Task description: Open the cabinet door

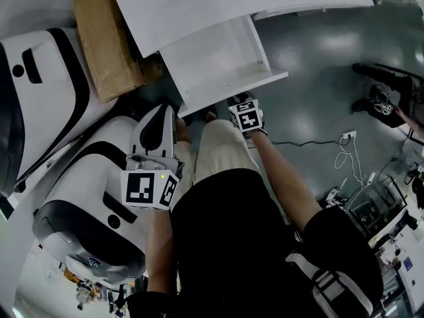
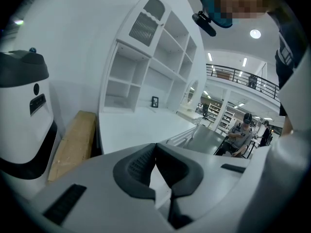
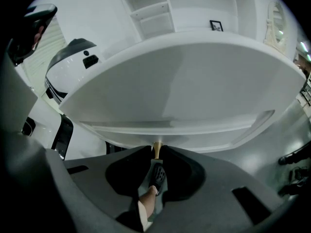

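Cabinet (image 1: pixel 199 5): white, smooth, flat-topped.
Cabinet door (image 1: pixel 218 61): white framed panel, swung out over the grey floor (image 1: pixel 318 65).
Left gripper (image 2: pixel 155 145): ribbed dark pads together, empty.
Right gripper (image 3: pixel 156 151): clamped on the knob.
Knob (image 3: pixel 156 146): small, brass-coloured, on the door's edge.

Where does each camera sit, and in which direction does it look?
Left claw view: on the left claw, shut and empty; faces the white shelving and cardboard; the person's black shirt shows above.
Right claw view: on the right claw, closed on the knob; faces the cabinet door; a leg and shoe show below.
Head view: on the person's head, looking steeply down at the door and floor; shirt, legs and both forearms show.
Shared: head and right claw views both show the door; head and left claw views, the cardboard.
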Tool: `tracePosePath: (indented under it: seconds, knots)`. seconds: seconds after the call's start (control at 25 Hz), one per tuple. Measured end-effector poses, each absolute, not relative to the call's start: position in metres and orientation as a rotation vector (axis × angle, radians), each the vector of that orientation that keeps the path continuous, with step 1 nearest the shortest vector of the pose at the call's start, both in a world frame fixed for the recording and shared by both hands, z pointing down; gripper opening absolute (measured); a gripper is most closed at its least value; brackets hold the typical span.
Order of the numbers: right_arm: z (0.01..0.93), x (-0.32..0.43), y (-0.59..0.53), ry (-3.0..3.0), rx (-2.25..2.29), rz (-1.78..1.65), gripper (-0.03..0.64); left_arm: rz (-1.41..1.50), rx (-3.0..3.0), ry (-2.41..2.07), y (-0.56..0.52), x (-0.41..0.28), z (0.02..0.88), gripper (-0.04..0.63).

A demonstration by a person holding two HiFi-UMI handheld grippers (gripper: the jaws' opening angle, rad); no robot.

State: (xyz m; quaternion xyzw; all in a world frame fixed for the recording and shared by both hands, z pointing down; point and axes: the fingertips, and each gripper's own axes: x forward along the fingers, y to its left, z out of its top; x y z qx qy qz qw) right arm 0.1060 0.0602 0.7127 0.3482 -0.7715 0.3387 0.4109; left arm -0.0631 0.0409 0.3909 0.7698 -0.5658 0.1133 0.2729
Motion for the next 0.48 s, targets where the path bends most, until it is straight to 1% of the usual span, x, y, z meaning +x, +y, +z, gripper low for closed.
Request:
tracePosePath:
  seconds: [0.32,0.48]
  knots:
    - [0.701,0.112,0.064,-1.943,0.904,0.852,0.103,0.313,2.08,-1.559,0.039,-0.071,0.374,0.022]
    - [0.685,0.115,0.064,-1.966,0.9,0.829,0.091,0.314,2.092,-1.574,0.037,-0.073,0.366,0.023]
